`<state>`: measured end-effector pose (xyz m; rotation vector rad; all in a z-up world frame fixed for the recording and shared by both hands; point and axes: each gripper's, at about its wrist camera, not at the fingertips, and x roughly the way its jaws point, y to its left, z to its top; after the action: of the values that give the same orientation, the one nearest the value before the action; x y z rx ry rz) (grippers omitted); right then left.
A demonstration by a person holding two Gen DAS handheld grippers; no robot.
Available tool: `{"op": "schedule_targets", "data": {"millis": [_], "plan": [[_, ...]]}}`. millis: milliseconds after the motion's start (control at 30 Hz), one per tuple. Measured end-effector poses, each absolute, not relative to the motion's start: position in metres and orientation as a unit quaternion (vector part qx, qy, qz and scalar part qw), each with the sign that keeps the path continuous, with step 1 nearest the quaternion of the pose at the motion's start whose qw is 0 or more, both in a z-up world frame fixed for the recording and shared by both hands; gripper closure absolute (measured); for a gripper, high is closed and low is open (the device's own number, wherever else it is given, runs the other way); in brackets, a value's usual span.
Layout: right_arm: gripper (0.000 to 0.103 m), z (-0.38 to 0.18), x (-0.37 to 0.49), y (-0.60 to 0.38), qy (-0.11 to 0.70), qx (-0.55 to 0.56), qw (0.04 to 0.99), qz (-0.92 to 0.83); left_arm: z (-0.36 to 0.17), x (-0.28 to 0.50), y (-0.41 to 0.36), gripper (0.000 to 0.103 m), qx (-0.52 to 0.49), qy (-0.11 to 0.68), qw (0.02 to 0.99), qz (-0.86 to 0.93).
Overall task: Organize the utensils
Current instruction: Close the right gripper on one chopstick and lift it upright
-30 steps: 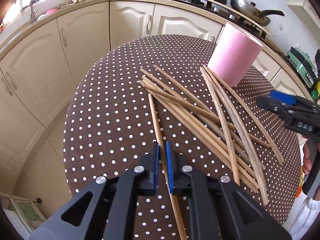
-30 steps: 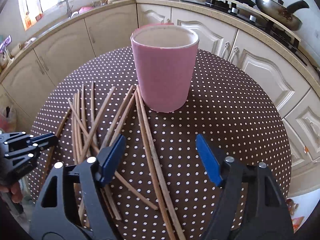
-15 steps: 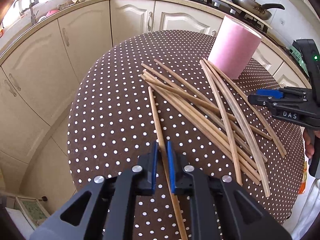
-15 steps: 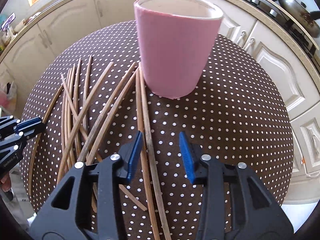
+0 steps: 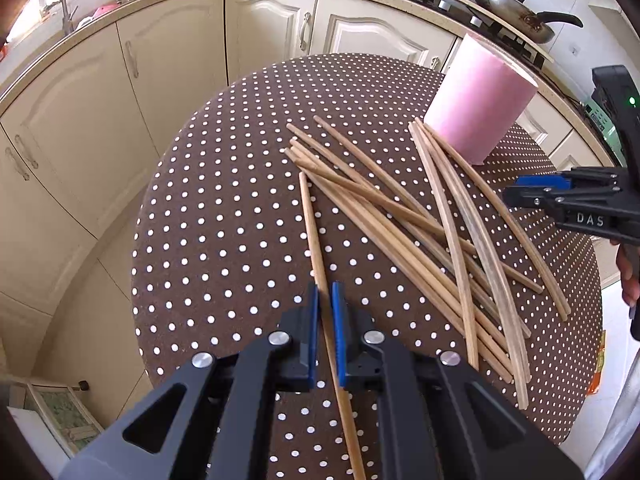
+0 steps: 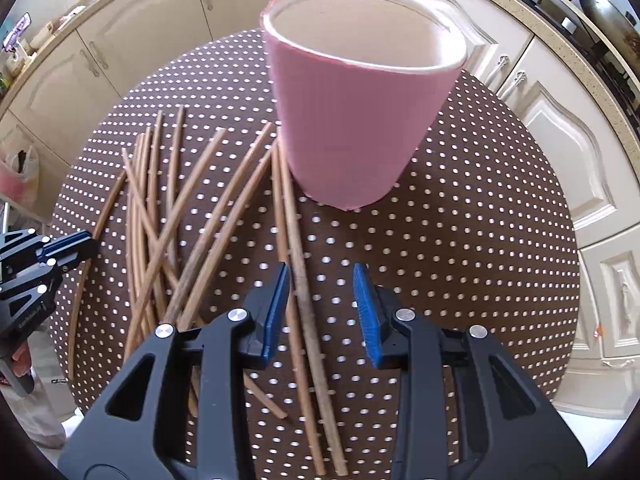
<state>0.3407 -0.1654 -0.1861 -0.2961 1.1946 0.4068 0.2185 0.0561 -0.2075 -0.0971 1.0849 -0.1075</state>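
Chopsticks everywhere on my polka-dot table (image 5: 224, 216) right now, so here's where I'm at. My left tool (image 5: 325, 320) has its jaws pinched narrow on a single chopstick (image 5: 314, 240), which runs straight out ahead of the tool and also back under it, lying apart from the main pile. That scattered pile of chopsticks (image 5: 420, 240) sits ahead and to the right of the left tool, all crisscrossed on the table.

My right tool (image 6: 320, 300) points steeply down and its jaws are closing, with a pair of chopsticks (image 6: 294, 240) lying side by side between the blue pads (image 6: 276, 308). The pair sits closer to the left pad, and I can't see the pads actually pressing on it, so nothing's gripped there. Those two run forward from the tool right up to the base of the pink cup (image 6: 352, 120), which stands upright just ahead of the right tool. Its inside looks white from here. The rest of the pile fans out to the left of the right tool, with the left tool poking in at that far edge.
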Motion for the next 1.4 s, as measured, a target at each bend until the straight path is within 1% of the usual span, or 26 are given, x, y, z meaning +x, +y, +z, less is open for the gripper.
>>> {"op": "schedule_targets", "data": {"millis": [100, 133, 200, 233, 333, 533, 633, 767, 900, 1033, 1400], "plan": [[0.071, -0.191, 0.350, -0.166, 0.565, -0.144, 0.789, 0.196, -0.207, 0.220, 0.056, 0.095, -0.046, 0.518, 0.853, -0.052], [0.074, -0.191, 0.353, -0.166, 0.569, -0.140, 0.786, 0.198, -0.207, 0.221, 0.057, 0.095, -0.047, 0.519, 0.852, -0.053], [0.076, -0.194, 0.354, -0.160, 0.572, -0.147, 0.783, 0.197, -0.207, 0.222, 0.056, 0.095, -0.044, 0.519, 0.852, -0.054], [0.080, -0.195, 0.355, -0.157, 0.575, -0.155, 0.780, 0.192, -0.208, 0.221, 0.057, 0.095, -0.044, 0.519, 0.852, -0.054], [0.083, -0.197, 0.354, -0.148, 0.581, -0.155, 0.774, 0.197, -0.208, 0.223, 0.058, 0.095, -0.050, 0.521, 0.850, -0.055], [0.083, -0.196, 0.365, -0.136, 0.595, -0.167, 0.759, 0.205, -0.207, 0.229, 0.055, 0.095, -0.043, 0.526, 0.848, -0.055], [0.083, -0.207, 0.369, -0.131, 0.607, -0.176, 0.746, 0.211, -0.207, 0.232, 0.056, 0.095, -0.046, 0.533, 0.843, -0.057], [0.085, -0.204, 0.382, -0.126, 0.610, -0.164, 0.746, 0.211, -0.207, 0.236, 0.054, 0.095, -0.034, 0.539, 0.840, -0.058], [0.094, -0.206, 0.393, -0.132, 0.615, -0.158, 0.744, 0.207, -0.207, 0.238, 0.053, 0.096, -0.034, 0.535, 0.842, -0.059], [0.094, -0.206, 0.403, -0.140, 0.617, -0.129, 0.746, 0.216, -0.208, 0.235, 0.056, 0.096, -0.046, 0.531, 0.844, -0.058], [0.095, -0.188, 0.377, -0.163, 0.594, -0.128, 0.763, 0.221, -0.208, 0.215, 0.067, 0.098, -0.068, 0.524, 0.848, -0.043]]}}
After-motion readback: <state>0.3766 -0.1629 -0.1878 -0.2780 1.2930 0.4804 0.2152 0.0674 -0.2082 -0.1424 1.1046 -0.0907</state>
